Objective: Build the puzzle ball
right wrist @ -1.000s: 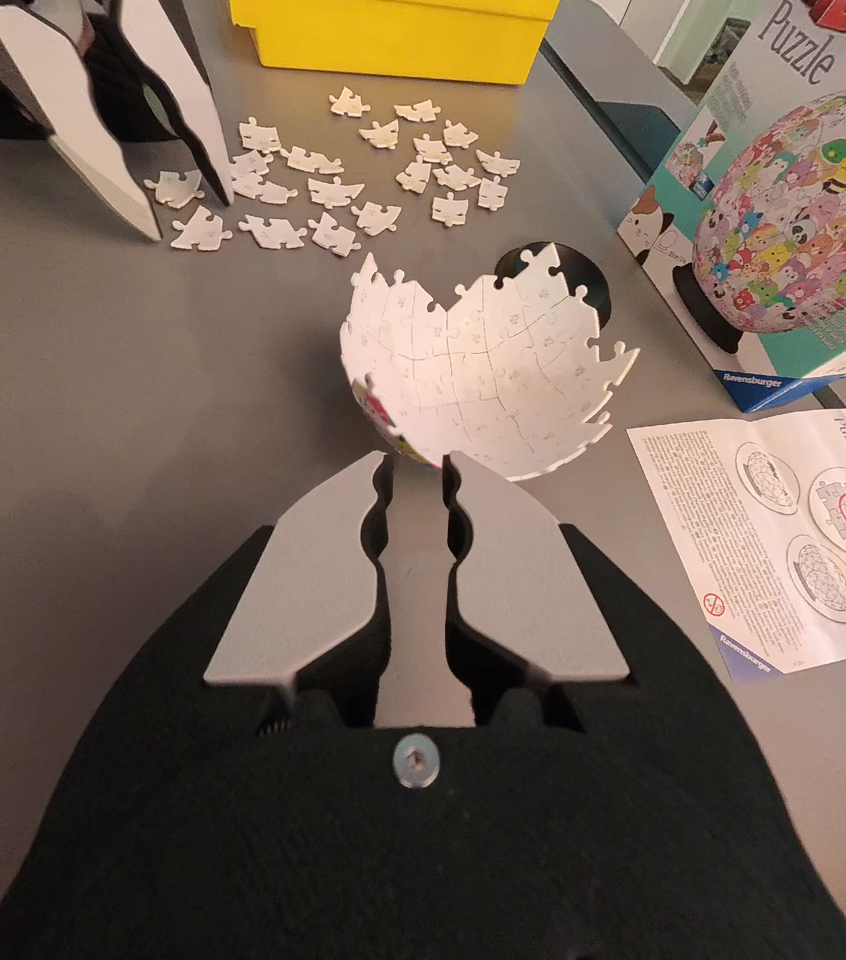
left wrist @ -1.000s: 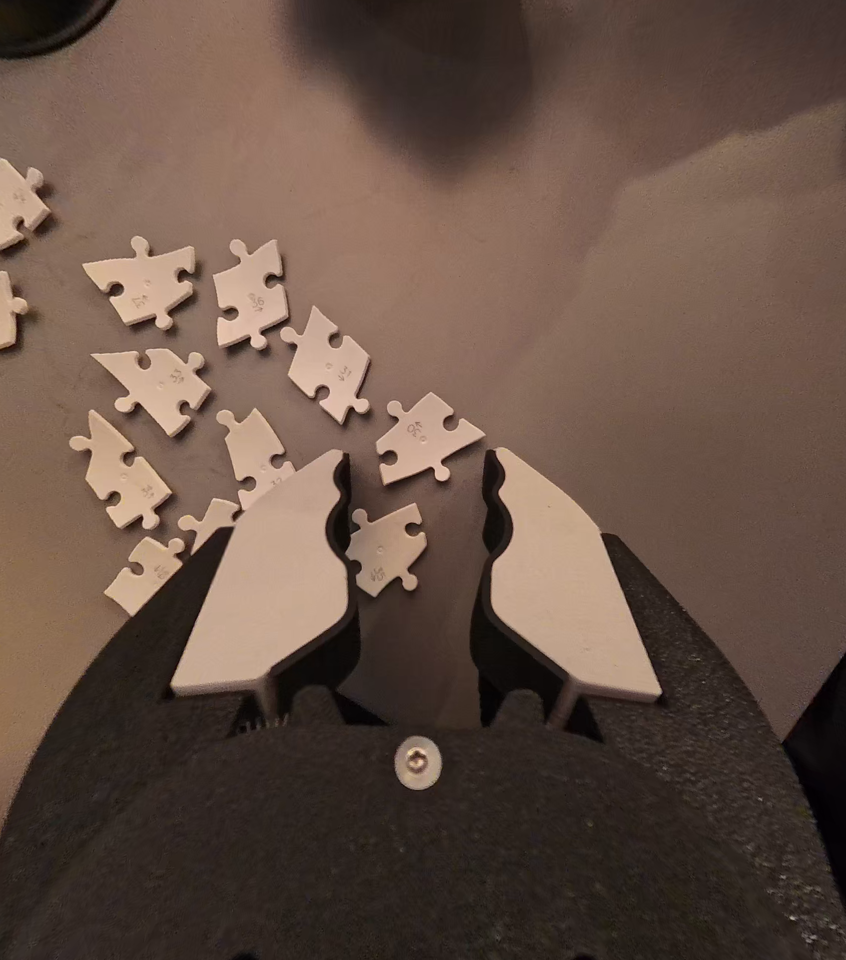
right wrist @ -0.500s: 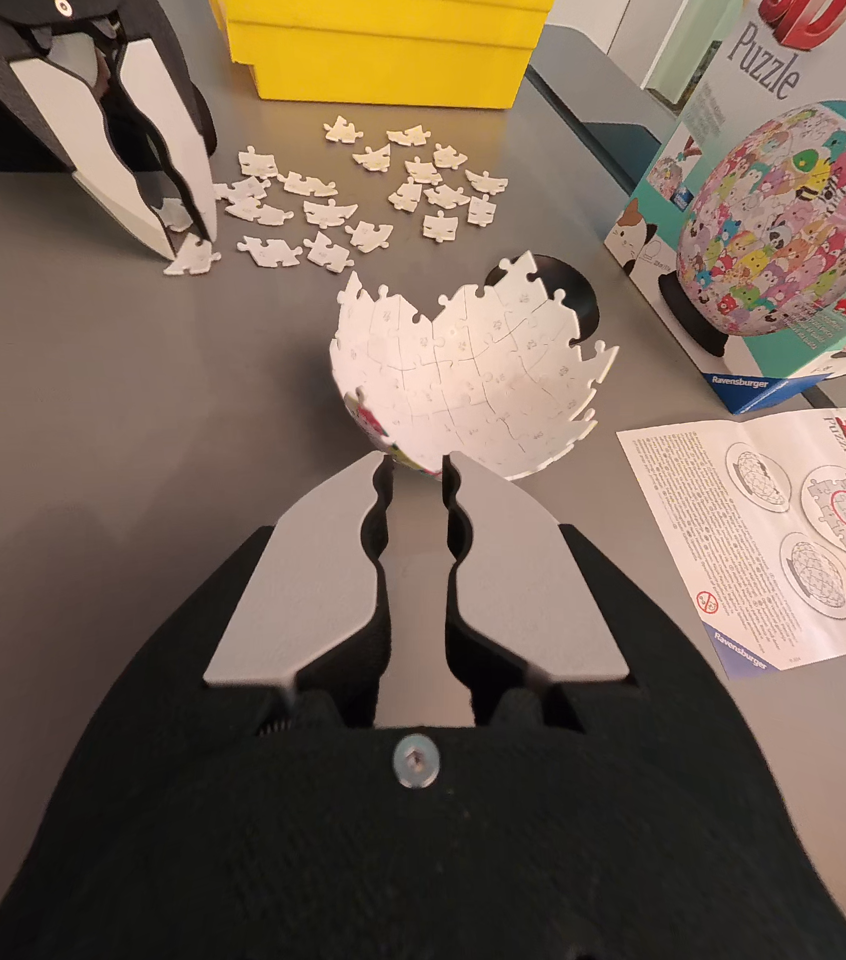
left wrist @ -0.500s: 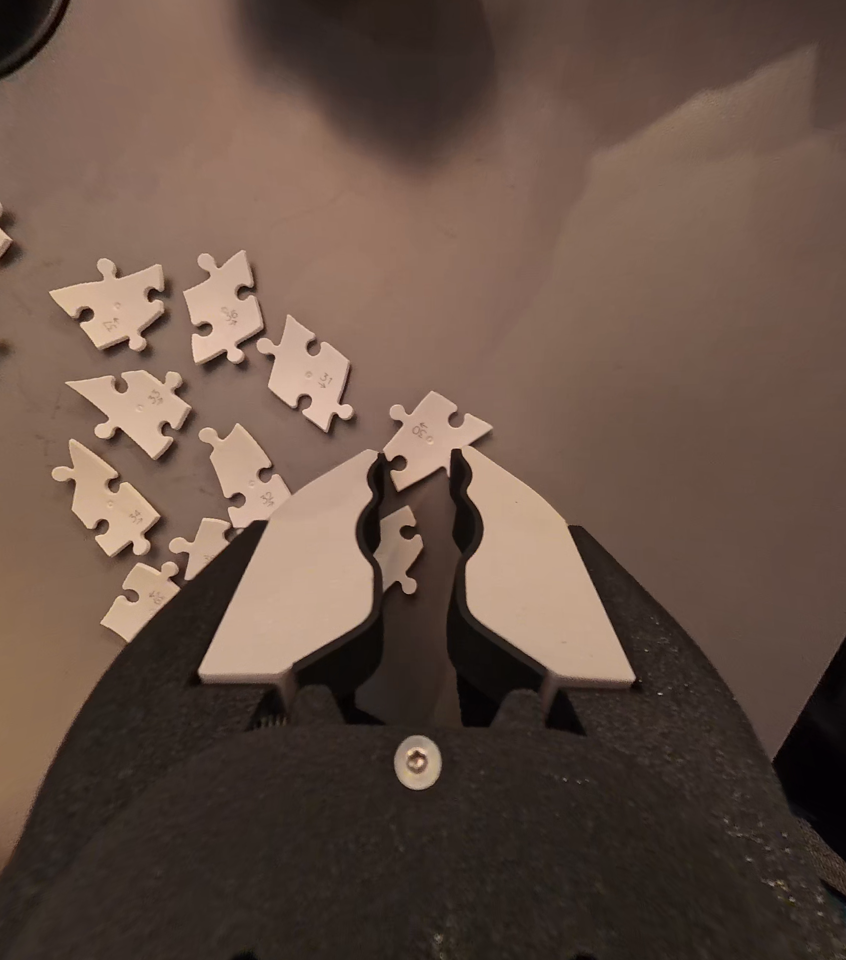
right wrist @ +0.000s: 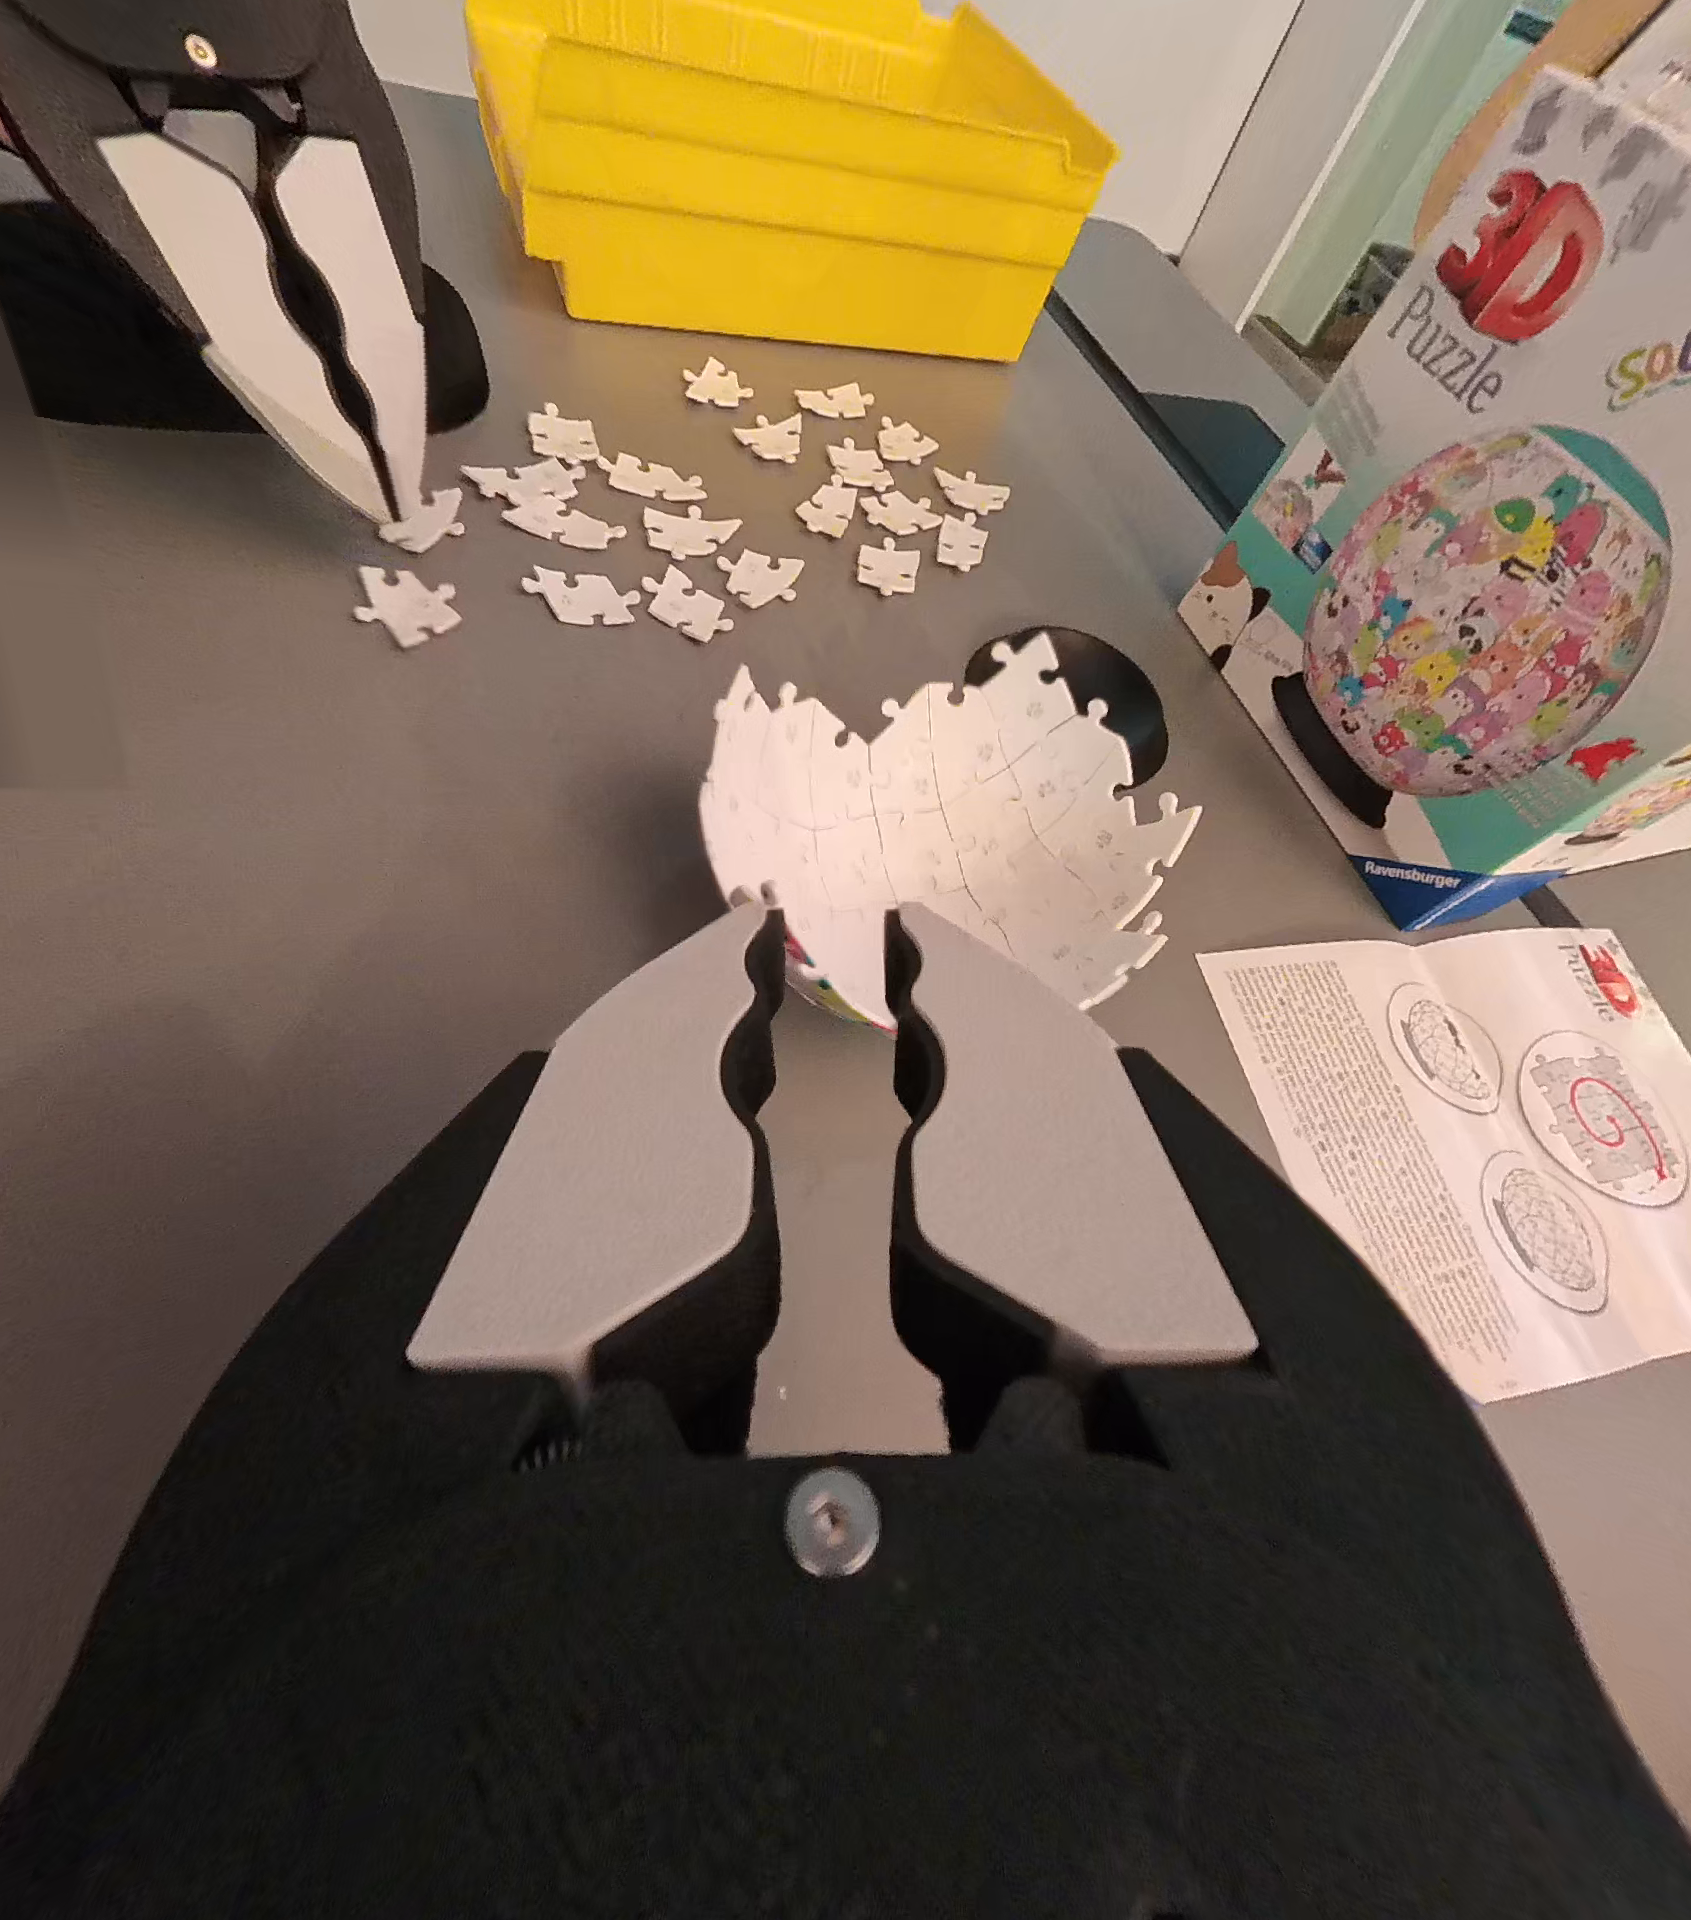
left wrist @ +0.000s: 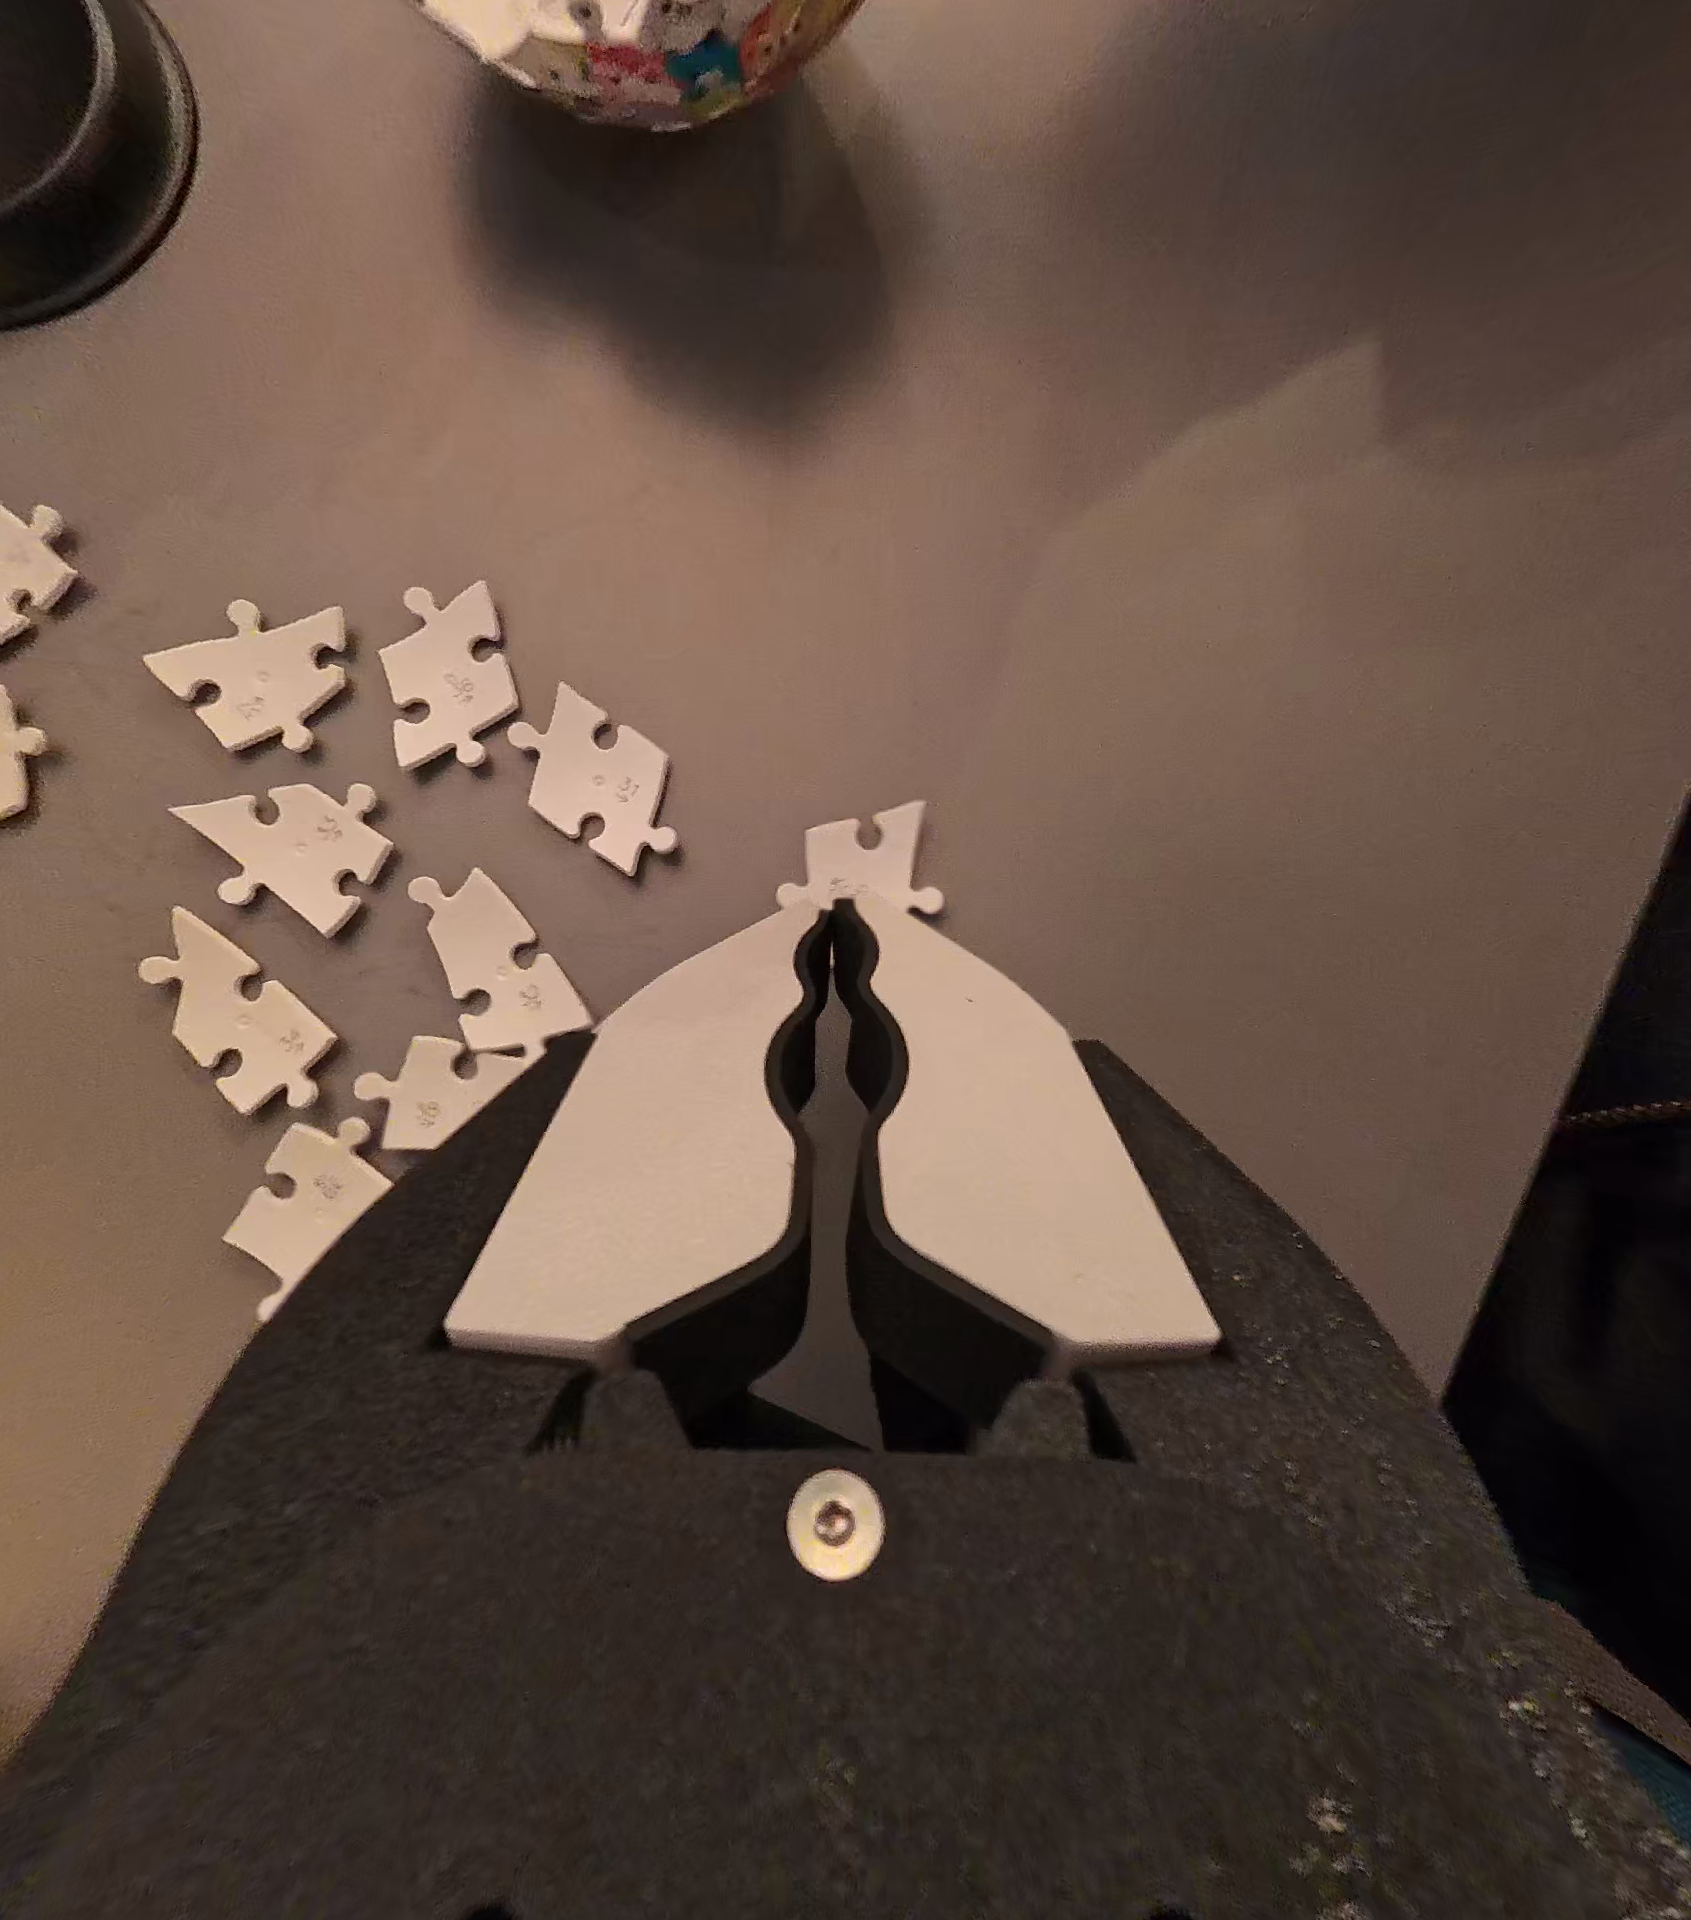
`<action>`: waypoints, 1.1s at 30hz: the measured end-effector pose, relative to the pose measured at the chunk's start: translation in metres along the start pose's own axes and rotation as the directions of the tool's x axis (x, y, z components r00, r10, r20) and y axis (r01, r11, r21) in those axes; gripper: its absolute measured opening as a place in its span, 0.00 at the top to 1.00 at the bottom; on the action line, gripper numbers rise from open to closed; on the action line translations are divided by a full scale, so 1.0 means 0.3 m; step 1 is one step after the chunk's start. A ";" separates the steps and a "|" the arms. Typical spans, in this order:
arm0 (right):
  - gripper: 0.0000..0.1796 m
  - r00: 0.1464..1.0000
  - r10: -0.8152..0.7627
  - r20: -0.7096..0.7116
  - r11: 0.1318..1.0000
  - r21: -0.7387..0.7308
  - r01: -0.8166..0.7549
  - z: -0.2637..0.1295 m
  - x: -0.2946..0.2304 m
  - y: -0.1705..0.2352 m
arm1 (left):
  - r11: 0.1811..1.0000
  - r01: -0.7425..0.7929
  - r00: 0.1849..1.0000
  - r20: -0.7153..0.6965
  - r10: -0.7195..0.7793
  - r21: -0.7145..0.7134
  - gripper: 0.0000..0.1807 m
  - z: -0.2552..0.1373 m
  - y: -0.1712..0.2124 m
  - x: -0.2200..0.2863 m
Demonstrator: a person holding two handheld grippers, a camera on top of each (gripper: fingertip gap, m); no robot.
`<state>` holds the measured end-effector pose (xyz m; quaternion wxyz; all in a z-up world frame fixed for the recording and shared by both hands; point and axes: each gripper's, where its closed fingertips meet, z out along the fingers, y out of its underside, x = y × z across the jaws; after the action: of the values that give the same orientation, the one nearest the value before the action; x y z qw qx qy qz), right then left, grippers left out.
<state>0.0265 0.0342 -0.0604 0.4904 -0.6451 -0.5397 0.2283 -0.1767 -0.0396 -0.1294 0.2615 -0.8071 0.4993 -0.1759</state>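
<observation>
My left gripper is shut on the edge of a white puzzle piece, which sticks out past the tips at or just above the grey table. It also shows in the right wrist view with that piece. Several loose white pieces lie to its left, and one lone piece lies near it. The half-built puzzle ball, an open white shell, lies mid-table. My right gripper is narrowly open, its tips at the shell's near rim.
A black ring stand sits behind the shell, also seen in the left wrist view. Stacked yellow bins stand at the back. The puzzle box and an instruction sheet are on the right. The table edge runs right of my left gripper. The left gripper's tips are roughly 25 cm from the right gripper's.
My left gripper has closed from open onto a puzzle piece and drawn back a little. My right gripper has moved closer to the shell with its gap unchanged.
</observation>
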 end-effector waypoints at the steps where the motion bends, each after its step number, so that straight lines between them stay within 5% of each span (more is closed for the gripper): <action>1: 0.89 1.000 -0.007 0.007 1.000 0.004 0.007 -0.002 -0.007 -0.008 | 1.000 0.007 1.000 -0.014 -0.007 0.002 1.00 -0.006 0.000 0.007; 3: 0.89 0.999 -0.026 0.040 1.000 0.015 0.025 -0.003 -0.033 -0.029 | 1.000 0.006 1.000 0.002 -0.006 -0.002 1.00 -0.013 0.004 0.003; 5: 0.89 0.996 -0.064 0.059 0.998 0.009 0.064 -0.002 -0.059 -0.051 | 1.000 0.003 0.999 0.040 -0.002 -0.024 0.82 -0.005 0.013 -0.009; 10: 0.89 0.974 -0.187 0.126 0.981 -0.029 0.192 0.008 -0.134 -0.102 | 0.995 -0.009 0.999 0.040 0.013 -0.099 0.77 0.038 0.035 0.009; 24: 0.89 0.926 -0.295 0.236 0.939 -0.108 0.326 -0.005 -0.202 -0.150 | 0.986 -0.022 0.999 0.038 0.028 -0.163 0.84 0.075 0.047 0.000; 33: 0.89 0.981 -0.196 -0.006 0.980 -0.043 0.195 -0.208 -0.071 -0.197 | 0.989 -0.076 0.996 0.036 0.081 -0.125 0.84 0.070 0.023 0.003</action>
<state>0.0433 -0.0133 0.0125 0.4996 -0.6003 -0.6025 0.1644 -0.1697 -0.0377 -0.1505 0.2279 -0.8049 0.5351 -0.1174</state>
